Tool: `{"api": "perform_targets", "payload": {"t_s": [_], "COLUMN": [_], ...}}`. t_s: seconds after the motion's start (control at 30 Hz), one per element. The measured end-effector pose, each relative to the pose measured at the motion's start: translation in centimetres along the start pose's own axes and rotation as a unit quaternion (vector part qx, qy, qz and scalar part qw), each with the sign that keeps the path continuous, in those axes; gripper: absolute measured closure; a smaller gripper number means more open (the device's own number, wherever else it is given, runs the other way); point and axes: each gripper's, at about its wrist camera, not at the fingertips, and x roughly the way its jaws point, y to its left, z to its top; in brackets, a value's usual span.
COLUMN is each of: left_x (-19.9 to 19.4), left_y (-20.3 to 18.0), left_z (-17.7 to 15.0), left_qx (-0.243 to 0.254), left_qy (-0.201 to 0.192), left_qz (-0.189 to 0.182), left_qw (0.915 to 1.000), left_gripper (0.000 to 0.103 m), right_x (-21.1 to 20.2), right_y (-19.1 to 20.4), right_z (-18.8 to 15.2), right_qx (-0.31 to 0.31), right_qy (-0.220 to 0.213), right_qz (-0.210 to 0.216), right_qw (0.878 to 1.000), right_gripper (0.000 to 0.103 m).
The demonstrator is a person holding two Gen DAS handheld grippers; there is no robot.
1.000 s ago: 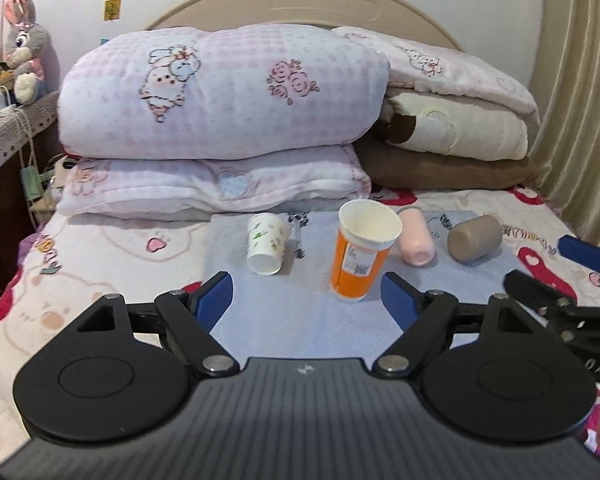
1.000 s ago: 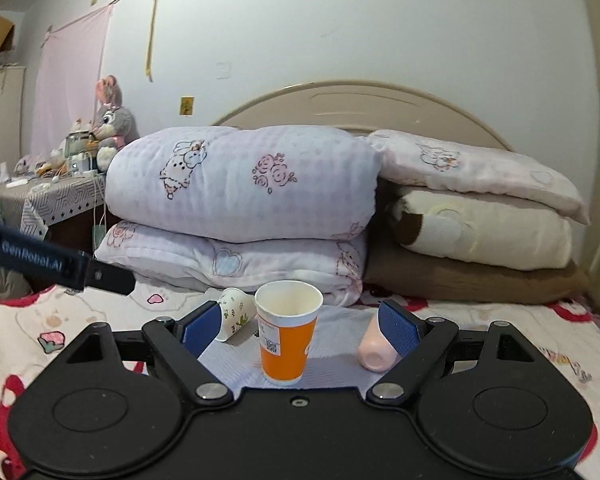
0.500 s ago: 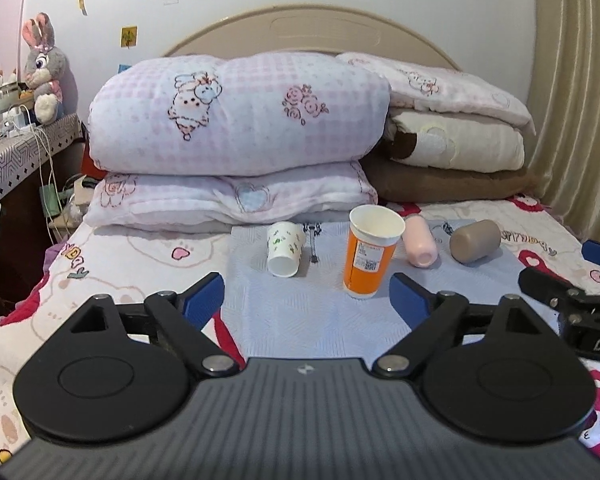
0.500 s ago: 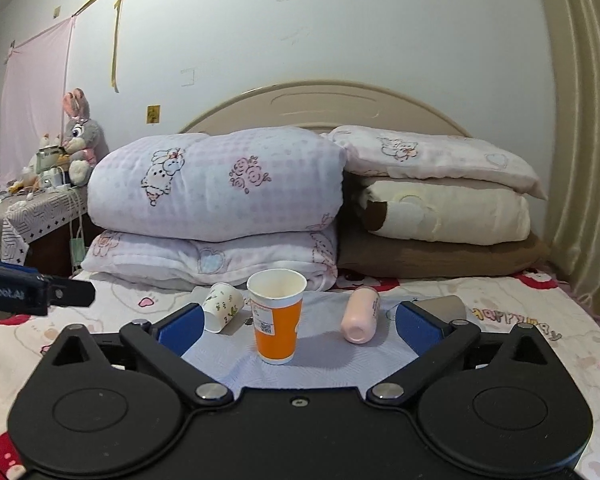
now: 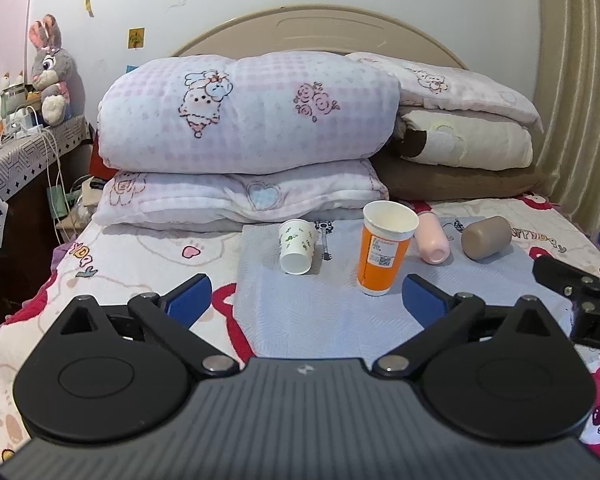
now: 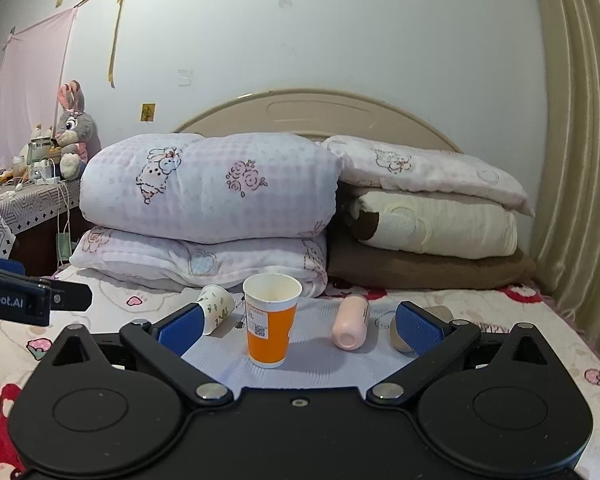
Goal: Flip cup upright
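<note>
A: Cups first: I count four on the pale blue cloth point(image 5: 300, 320) spread over the bed point(image 5: 132, 248). One orange paper cup point(image 5: 384, 256) stands mouth up. One small white cup with a green print point(image 5: 297, 245) lies tipped, base toward the left wrist camera. One pink cup point(image 5: 432, 238) lies on its side, and one brown cup point(image 5: 486, 237) lies on its side too, farthest right.

B: So one upright, three down. Which one is the job?

A: The task names a single cup, and I cannot tell which of the three is meant. The orange one looks finished, or was never down.

B: Where are the grippers?

A: Both hang back from the cups, near the foot side of the cloth. The left gripper point(image 5: 304, 298) has its blue pads spread wide with nothing between them. The right gripper point(image 6: 298, 326) is spread the same way and empty; from its camera the orange cup sits between the pads but well beyond them, untouched.

B: What step is this, then?

A: I judge it a pause between cups, or the approach to one. No cup is held.

B: And the next move?

A: Pick a lying cup, probably the pink or brown for the right gripper, the white one for the left. Come in across the cup's wall, close gently since paper crushes, lift, turn the mouth up, and set it on the soft cloth without nudging the orange cup.
</note>
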Motion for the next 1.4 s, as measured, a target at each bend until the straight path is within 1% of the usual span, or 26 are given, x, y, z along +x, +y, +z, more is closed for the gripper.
{"api": "perform_targets", "payload": {"t_s": [0.23,0.4,0.57,0.63,0.77,1.17,1.4], "left_x": [0.6,1.3,1.8,1.9,2.0,2.0,2.1], "left_y": [0.3,0.5,0.3,0.2,0.2,0.1,-0.4], "left_z": [-0.2,-0.1,-0.1,-0.2,-0.3,-0.2,-0.4], "left_qx": [0.0,-0.008,0.002,0.009,0.003,0.011,0.026], "left_qy": [0.014,0.037,0.053,0.051,0.054,0.046,0.051], "left_qz": [0.013,0.026,0.04,0.04,0.034,0.033,0.044], "left_qw": [0.9998,0.9989,0.9978,0.9979,0.998,0.9983,0.9974], "left_gripper": [0.0,0.0,0.0,0.0,0.0,0.0,0.0], "right_x": [0.4,0.8,1.2,1.2,1.4,1.3,1.6], "right_y": [-0.4,-0.7,-0.7,-0.7,-0.8,-0.9,-1.2], "right_z": [0.1,0.0,0.0,0.0,0.0,0.0,0.0], "right_qx": [0.031,0.051,0.06,0.061,0.065,0.063,0.061], "right_qy": [0.013,0.025,0.035,0.036,0.041,0.042,0.043], "right_qz": [-0.012,-0.014,-0.015,-0.016,-0.017,-0.021,-0.034], "right_qw": [0.999,0.998,0.997,0.997,0.997,0.997,0.997], "right_gripper": [0.0,0.0,0.0,0.0,0.0,0.0,0.0]}}
